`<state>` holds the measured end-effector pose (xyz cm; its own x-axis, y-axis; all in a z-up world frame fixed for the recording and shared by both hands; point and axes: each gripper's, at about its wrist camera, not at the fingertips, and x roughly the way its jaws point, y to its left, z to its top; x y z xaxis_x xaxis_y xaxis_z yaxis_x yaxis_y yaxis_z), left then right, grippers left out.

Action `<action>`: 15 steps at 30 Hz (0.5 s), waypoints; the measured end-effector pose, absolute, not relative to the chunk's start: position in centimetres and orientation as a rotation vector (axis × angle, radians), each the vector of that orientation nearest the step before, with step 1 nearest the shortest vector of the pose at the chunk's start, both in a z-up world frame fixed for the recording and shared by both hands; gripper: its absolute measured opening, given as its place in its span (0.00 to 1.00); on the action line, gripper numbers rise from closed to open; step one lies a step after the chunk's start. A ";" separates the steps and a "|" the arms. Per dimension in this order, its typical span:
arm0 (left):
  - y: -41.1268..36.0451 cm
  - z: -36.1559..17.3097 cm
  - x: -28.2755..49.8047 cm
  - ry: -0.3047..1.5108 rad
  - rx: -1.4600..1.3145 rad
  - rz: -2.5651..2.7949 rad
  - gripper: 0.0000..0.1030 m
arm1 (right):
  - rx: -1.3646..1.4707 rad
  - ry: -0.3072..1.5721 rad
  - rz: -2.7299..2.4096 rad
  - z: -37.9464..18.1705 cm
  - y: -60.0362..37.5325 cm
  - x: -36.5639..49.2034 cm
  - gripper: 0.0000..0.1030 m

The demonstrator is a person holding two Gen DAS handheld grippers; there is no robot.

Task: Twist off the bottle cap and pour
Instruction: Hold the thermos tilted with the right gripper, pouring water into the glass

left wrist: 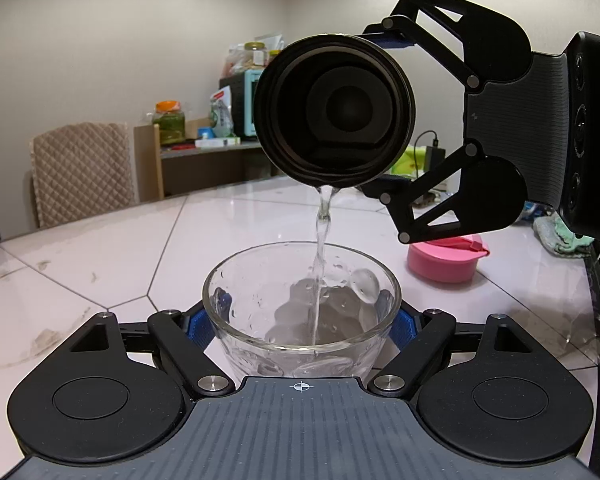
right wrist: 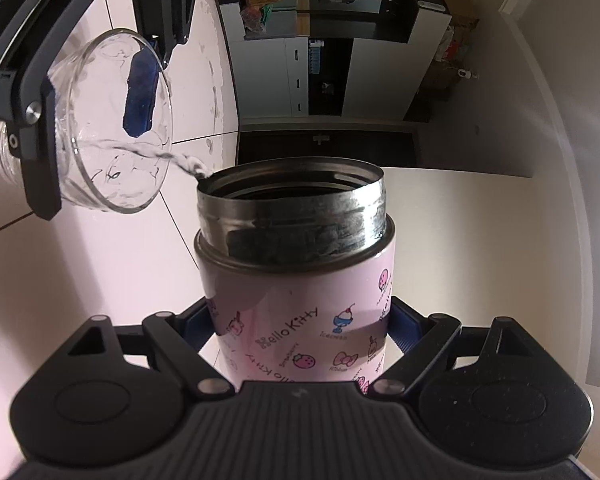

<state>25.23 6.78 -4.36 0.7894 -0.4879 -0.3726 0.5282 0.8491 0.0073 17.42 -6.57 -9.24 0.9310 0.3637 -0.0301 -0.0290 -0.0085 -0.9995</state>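
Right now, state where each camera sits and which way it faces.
Left wrist: on the left gripper, facing across the table; its fingers clamp the glass bowl.
Right wrist: on the right gripper, looking along the tipped bottle; its fingers clamp it.
Shared: bowl, bottle, water stream, each other's gripper.

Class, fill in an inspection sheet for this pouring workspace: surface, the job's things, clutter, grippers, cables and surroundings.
Surface: white tiled table, smudged.
Job's things: Hello Kitty flask uncapped and tipped; water stream falling into glass bowl; pink cap on the table.
Clutter: green cloth at the table's right edge.
Grippers: left gripper shut on the bowl; right gripper shut on the flask.
Cables: black cable with plug behind the flask.
Surroundings: quilted chair, shelf with jars.
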 end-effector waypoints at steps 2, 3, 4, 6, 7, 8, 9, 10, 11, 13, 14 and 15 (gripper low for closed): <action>6.8 -4.4 25.2 0.370 0.113 -0.549 0.84 | -1.556 -0.268 0.317 -9.1 -6.6 17.5 0.85; 6.8 -4.4 25.3 0.370 0.113 -0.549 0.84 | -1.558 -0.268 0.317 -9.1 -6.8 17.4 0.85; 6.7 -4.4 25.2 0.370 0.113 -0.549 0.84 | -1.561 -0.269 0.316 -9.2 -6.8 17.3 0.85; 6.7 -4.4 25.2 0.370 0.114 -0.548 0.84 | -1.570 -0.271 0.314 -9.3 -6.7 17.5 0.85; 6.7 -4.4 25.2 0.370 0.114 -0.548 0.84 | -1.573 -0.271 0.314 -9.4 -6.7 17.5 0.85; 6.7 -4.4 25.3 0.370 0.113 -0.549 0.84 | -1.575 -0.271 0.313 -9.5 -6.8 17.4 0.85; 6.8 -4.4 25.3 0.370 0.113 -0.549 0.84 | -1.578 -0.272 0.312 -9.5 -7.0 17.3 0.85; 6.8 -4.4 25.3 0.370 0.113 -0.549 0.84 | -1.579 -0.272 0.312 -9.6 -7.1 17.3 0.85; 6.8 -4.4 25.3 0.370 0.113 -0.549 0.84 | -1.580 -0.272 0.313 -9.6 -7.1 17.3 0.85; 6.8 -4.4 25.3 0.370 0.113 -0.549 0.84 | -1.586 -0.274 0.312 -9.6 -7.0 17.4 0.85; 6.7 -4.4 25.3 0.370 0.114 -0.548 0.84 | -1.588 -0.275 0.312 -9.6 -6.9 17.5 0.85; 6.7 -4.4 25.3 0.370 0.114 -0.548 0.84 | -1.591 -0.276 0.311 -9.6 -6.9 17.4 0.86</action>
